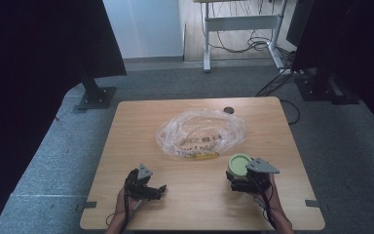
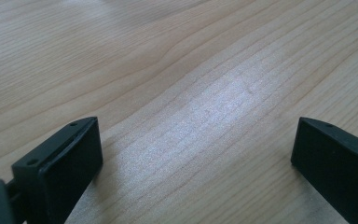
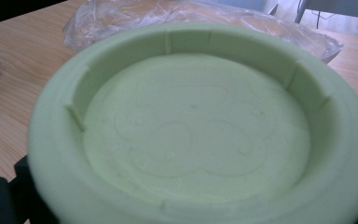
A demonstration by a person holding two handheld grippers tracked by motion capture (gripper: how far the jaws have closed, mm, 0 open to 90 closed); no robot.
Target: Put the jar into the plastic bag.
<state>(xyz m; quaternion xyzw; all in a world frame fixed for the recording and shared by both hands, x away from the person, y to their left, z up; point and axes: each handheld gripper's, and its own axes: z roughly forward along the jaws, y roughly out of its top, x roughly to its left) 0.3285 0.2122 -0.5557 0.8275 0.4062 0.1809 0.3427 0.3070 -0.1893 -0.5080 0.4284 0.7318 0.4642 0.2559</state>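
High view: my right gripper (image 1: pixel 243 176) pinches green lid (image 1: pixel 238 164) at table's (image 1: pixel 126 146) near-right edge, just before plastic bag (image 1: pixel 200 132), left gripper (image 1: pixel 151 189) w/ nothing in it; left gripper view: jaws spread wide over bare wood; right gripper view: lid hollow-side up, bag behind.

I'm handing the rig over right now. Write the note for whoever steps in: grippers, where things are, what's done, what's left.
Left gripper: open, holding nothing, low over the bare near-left part of the table.
Right gripper: appears shut on the green lid, hollow side up, at the near right; its jaws are hidden under the lid.
Clear plastic bag: lies crumpled at mid-table with something inside, just beyond the lid and untouched.
Done: lid picked up, it seems.
Left: probably place the lid; where it goes is unclear.
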